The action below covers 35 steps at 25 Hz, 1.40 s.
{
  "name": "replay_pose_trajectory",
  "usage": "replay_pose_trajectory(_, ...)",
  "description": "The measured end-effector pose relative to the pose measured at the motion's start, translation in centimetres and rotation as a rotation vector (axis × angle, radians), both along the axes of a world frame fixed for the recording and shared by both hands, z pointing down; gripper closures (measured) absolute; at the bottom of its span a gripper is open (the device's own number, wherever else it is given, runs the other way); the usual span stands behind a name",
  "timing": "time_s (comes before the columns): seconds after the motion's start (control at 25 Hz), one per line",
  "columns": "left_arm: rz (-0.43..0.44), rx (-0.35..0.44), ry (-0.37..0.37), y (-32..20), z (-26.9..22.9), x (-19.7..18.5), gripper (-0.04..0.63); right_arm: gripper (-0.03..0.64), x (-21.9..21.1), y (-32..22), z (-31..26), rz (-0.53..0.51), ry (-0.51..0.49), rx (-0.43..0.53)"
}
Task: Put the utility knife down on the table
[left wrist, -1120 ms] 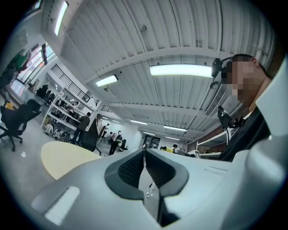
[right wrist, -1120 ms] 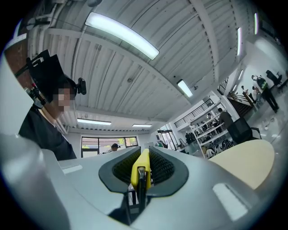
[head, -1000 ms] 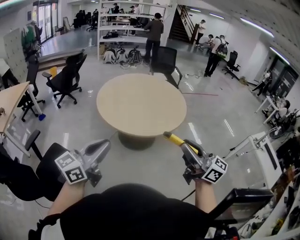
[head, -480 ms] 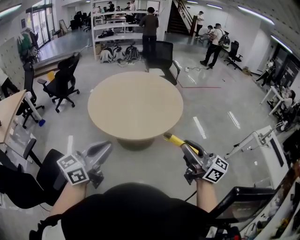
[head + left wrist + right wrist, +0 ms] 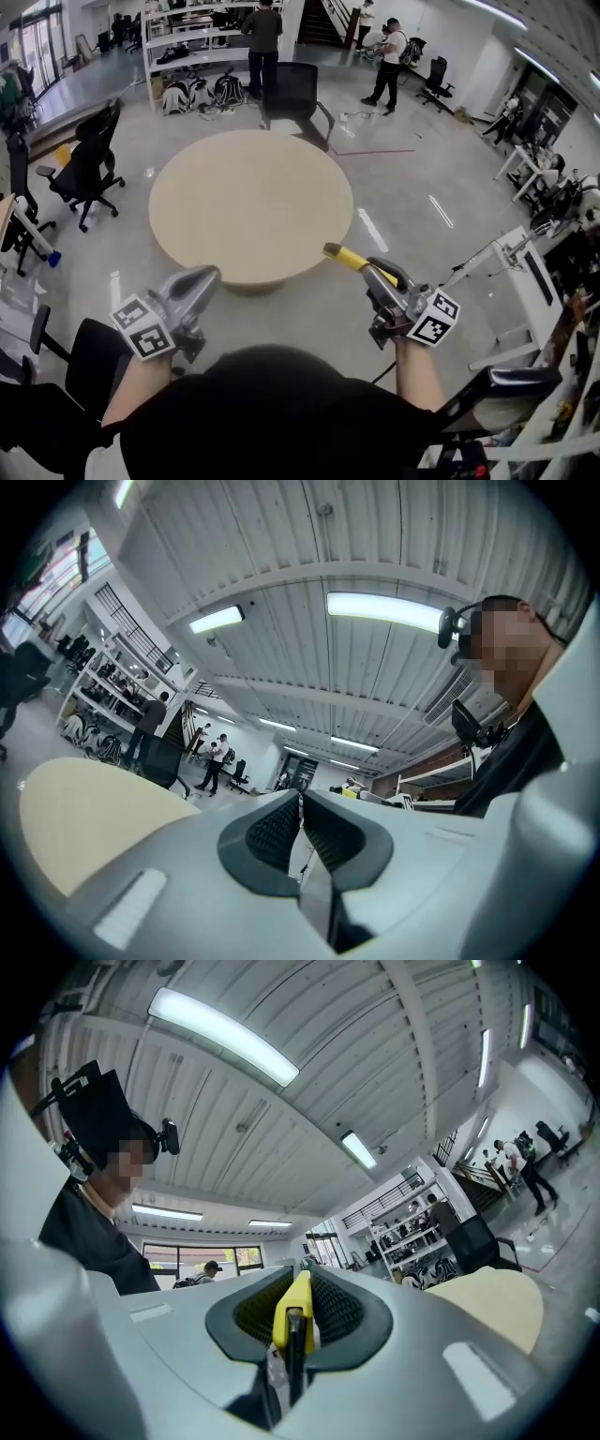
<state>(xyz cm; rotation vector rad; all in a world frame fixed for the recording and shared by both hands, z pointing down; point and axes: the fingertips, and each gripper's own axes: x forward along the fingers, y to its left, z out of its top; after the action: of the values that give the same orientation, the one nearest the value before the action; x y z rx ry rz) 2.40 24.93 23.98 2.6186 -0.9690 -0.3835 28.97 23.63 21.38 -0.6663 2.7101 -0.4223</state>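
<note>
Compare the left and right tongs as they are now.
The right tongs clamp a yellow knife; the left tongs are shut on nothing. The right tongs' knife juts toward the table; nothing sticks out of the left tongs. Both are grey and held short of the table.

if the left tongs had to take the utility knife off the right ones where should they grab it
The free yellow stretch of the utility knife sticking out ahead of the right tongs, coming from its left. It is slim and roughly level there, so the left tongs, now shut and empty, could likely close across its flat sides.
</note>
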Motion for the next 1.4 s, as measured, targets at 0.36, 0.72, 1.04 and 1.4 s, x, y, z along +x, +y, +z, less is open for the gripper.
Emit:
replay_pose_trajectory(0.36,0.032,0.068,0.022,-9.4,-2.0,-12.3,0.584,0.544,-11.9,-7.7,-3.5,0.048,0.029,0.080)
replay_pose_trajectory(0.72,-0.005,0.034,0.044,-14.4,-0.5,-18.8,0.584,0.544,-19.1,-13.9,-3.0,-0.007,0.051,0.040)
replay_pose_trajectory(1.04,-0.055,-0.007,0.032,-18.7,1.0,-19.5,0.584,0.543,-19.6,-19.8,-1.4,-0.055,0.030,0.001)
replay_pose_trajectory(1.4,-0.097,-0.020,-0.007,-26.9,0.9,-10.7,0.584,0.544,-12.0,-30.3,0.3,-0.126,-0.010,-0.029)
